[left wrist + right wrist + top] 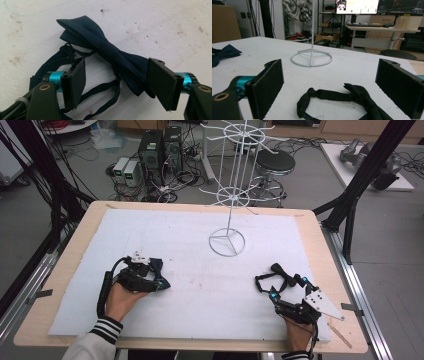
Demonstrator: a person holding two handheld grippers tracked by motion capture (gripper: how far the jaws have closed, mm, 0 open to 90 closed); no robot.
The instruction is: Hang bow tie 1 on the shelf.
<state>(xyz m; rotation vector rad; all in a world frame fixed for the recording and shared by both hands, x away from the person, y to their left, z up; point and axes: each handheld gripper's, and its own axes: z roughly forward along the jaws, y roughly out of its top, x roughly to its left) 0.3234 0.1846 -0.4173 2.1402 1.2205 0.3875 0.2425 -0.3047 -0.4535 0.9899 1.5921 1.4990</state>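
Left hand-held gripper (117, 85) wide, straddling navy bow tie (110, 51), pads not pressing. Right hand-held gripper (337, 87) wide over black bow tie (352, 98) on worktop (200, 270).

no legible text, labels or brand marks, monitor (357, 6) writing too small to read

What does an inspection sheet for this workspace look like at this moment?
Surface: white sheet on a wooden table, lightly stained.
Job's things: navy bow tie between the left tongs; black bow tie between the right tongs; white wire stand upright at centre.
Clutter: wooden stick at the table's near right corner.
Grippers: both tongs open, pads off the ties.
Cables: one trails from the left gripper; tangle on the floor.
Surroundings: computer towers, stool.
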